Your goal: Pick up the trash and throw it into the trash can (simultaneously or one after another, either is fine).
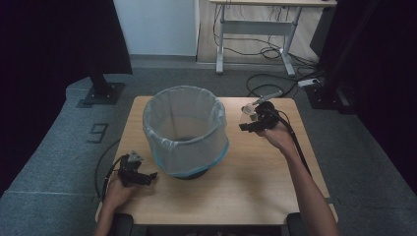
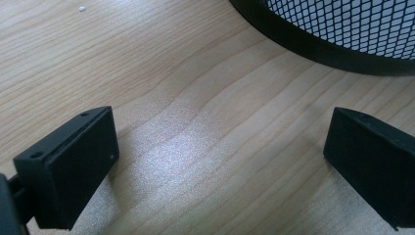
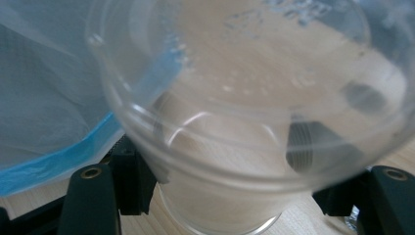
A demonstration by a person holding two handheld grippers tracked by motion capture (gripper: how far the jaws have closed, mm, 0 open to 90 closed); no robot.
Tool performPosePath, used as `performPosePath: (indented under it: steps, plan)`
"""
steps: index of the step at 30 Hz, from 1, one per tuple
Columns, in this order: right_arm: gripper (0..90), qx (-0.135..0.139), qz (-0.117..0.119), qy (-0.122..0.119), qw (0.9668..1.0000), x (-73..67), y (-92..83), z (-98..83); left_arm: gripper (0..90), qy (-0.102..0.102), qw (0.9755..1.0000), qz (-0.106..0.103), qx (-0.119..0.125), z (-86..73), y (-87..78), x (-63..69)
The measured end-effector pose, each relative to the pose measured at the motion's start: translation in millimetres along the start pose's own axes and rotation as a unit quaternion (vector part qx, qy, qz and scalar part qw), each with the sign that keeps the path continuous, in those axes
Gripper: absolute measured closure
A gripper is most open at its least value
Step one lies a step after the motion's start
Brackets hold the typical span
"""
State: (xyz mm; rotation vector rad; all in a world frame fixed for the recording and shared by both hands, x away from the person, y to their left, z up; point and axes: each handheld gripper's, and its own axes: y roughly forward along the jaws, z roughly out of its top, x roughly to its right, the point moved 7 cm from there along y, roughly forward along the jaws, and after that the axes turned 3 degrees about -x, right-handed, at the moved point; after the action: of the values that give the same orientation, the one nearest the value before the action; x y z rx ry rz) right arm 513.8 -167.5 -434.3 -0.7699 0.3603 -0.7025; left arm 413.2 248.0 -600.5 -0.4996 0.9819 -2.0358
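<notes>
A black mesh bin (image 1: 187,147) lined with a clear bag that has a blue hem stands on the middle of the wooden table (image 1: 246,187). To its right, above the table, my right gripper (image 1: 247,123) is shut on a clear plastic cup (image 1: 251,111). In the right gripper view the cup (image 3: 254,98) is tilted between the jaws of the right gripper (image 3: 235,188), with the bag's blue hem (image 3: 54,161) close at the left. My left gripper (image 1: 150,178) rests at the table's near left, open. Its jaws (image 2: 220,166) stand wide apart over bare wood, with the bin's black base (image 2: 313,49) just ahead.
The table's edges lie close to both hands. Grey carpet (image 1: 59,142) surrounds it. A black stand base (image 1: 101,93) sits at the back left, another (image 1: 324,93) at the back right. Cables (image 1: 265,81) and a desk frame (image 1: 255,29) lie beyond the table.
</notes>
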Motion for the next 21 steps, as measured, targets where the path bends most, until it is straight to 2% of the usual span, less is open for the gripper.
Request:
performPosePath:
  steps: [11,20,21]
  plan:
    - [30.4,0.005,0.013,-0.016,0.9998,-10.2,-15.6,16.7,0.0,0.000,1.0000,0.000,0.000,0.0,0.0,0.0]
    - [30.4,-0.002,0.014,-0.031,0.9994,-19.7,-28.0,31.0,0.0,0.000,1.0000,0.000,0.001,0.1,0.2,0.0]
    - [30.4,-0.001,0.020,-0.028,0.9994,-23.1,-31.6,35.5,0.0,0.000,1.0000,0.000,0.001,0.1,0.2,0.0]
